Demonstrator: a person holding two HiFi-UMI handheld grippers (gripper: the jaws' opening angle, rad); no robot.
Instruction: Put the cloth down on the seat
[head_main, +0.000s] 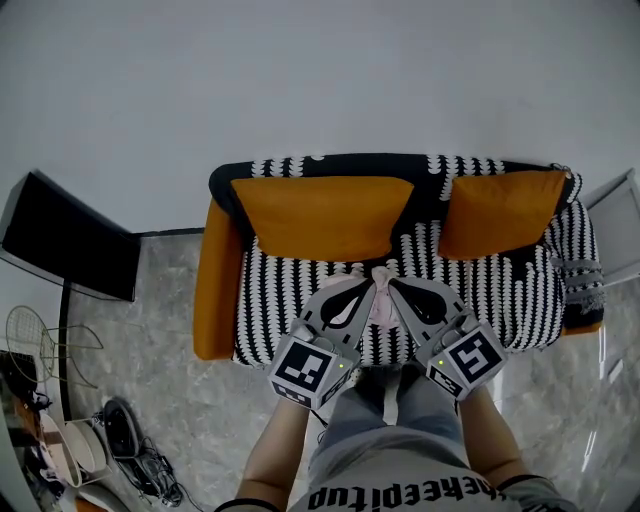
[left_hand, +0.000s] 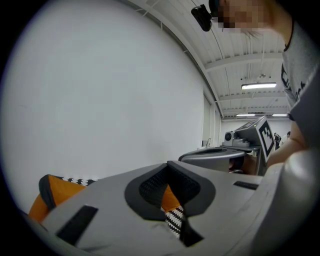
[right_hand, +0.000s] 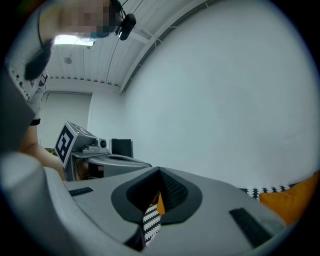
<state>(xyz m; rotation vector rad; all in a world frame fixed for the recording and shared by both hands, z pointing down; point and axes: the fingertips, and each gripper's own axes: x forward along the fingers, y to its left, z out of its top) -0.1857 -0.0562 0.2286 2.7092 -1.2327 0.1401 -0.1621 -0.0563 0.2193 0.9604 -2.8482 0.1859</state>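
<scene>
Cloth: I see the small pale pink cloth (head_main: 380, 305) bunched up over the black-and-white striped sofa seat (head_main: 265, 300).
Left gripper (head_main: 369, 285): fingers pinched tight on my cloth.
Right gripper (head_main: 393, 285): fingers pinched on it too.

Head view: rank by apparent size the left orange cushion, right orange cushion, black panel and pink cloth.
1. left orange cushion, largest.
2. right orange cushion and black panel: about alike, too close to rank.
3. pink cloth, clearly smallest.
</scene>
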